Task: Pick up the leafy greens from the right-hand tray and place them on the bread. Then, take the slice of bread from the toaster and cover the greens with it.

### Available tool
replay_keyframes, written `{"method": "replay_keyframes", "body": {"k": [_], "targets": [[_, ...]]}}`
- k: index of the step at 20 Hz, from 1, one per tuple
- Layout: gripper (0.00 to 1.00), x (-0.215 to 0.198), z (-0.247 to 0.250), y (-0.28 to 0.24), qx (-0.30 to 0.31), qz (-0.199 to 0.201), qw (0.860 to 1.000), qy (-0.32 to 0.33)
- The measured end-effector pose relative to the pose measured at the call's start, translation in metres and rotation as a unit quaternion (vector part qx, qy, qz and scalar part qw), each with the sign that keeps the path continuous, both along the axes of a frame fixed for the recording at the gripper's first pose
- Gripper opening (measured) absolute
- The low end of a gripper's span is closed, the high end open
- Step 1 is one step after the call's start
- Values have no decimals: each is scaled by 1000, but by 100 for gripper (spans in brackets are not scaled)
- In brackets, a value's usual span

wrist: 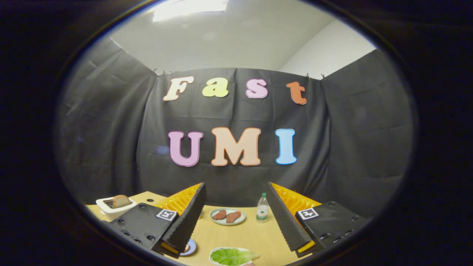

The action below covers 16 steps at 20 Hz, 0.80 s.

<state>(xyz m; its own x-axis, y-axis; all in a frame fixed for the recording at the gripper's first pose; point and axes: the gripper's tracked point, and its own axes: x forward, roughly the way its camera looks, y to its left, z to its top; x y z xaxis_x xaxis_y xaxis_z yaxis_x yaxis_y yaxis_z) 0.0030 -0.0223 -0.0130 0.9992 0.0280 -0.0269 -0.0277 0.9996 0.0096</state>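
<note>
The hand-held gripper (235,218) hangs well above the table (236,232), tipped only slightly downward so it looks mostly at the booth's cloth wall, and its two fingers are spread wide apart with nothing between them, fully released. Down between the fingers, nearest the camera at six o'clock, lies the leafy greens (232,256) piece, a bright lettuce leaf resting flat on a white tray (214,255) whose rim peeks out at the leaf's nine o'clock side. Beyond it, toward twelve o'clock across the bare wood, sits a pale green plate (228,217) carrying two brown meat patties (226,215) side by side. Just beside that plate at its three o'clock stands a small water bottle (262,207), upright, green cap on, close against the inner face of the right finger. Off at nine o'clock, past the left finger, the white toaster (112,207) sits at the table's far corner with a slice of bread (121,201) standing up out of its slot. Tucked under the left finger's tip, a small blue plate (190,246) shows just a sliver; what lies on it I cannot tell.
</note>
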Motion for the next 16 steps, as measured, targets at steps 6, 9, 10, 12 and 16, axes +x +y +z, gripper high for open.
{"method": "replay_keyframes", "body": {"k": [6,9,10,12,16], "targets": [[100,10,-30,-6,-22,51,997,49],[100,16,-40,-7,-17,80,994,68],[100,18,-45,-7,-17,92,993,77],[100,23,-58,-6,-24,117,988,95],[100,31,-81,-3,-43,159,978,125]]}}
